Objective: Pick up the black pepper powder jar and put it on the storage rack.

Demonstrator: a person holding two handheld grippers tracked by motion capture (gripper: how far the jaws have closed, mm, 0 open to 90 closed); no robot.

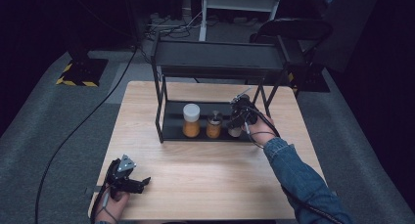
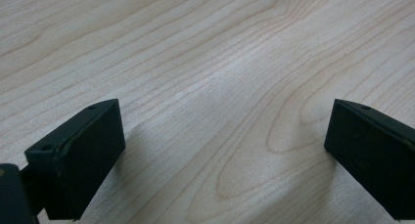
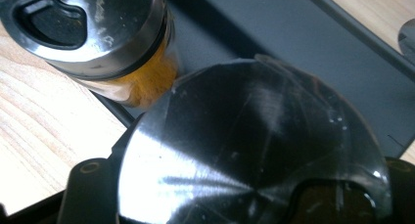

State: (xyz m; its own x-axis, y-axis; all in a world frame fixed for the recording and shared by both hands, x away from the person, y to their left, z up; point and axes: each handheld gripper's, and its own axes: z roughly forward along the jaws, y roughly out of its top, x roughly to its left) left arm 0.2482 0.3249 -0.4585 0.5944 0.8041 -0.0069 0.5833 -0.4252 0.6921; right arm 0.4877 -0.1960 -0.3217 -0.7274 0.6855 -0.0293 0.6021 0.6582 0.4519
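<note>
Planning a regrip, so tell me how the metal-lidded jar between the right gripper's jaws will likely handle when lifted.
The jar has a polished metal lid, so it is probably slippery there. Its body looks like glass, as on the neighbouring spice jar, so likely rigid and breakable. It stands close beside that neighbour on the rack shelf; a careless lift might knock it.

No readable text, label, brand or number anywhere. Jars [image 1: 191, 120] on rack shelf [image 1: 172, 128] carry no legible label. Metal lid [image 3: 249, 150] bare. Yellow-black hazard stripes edge floor plate [image 1: 81, 72], without lettering.
</note>
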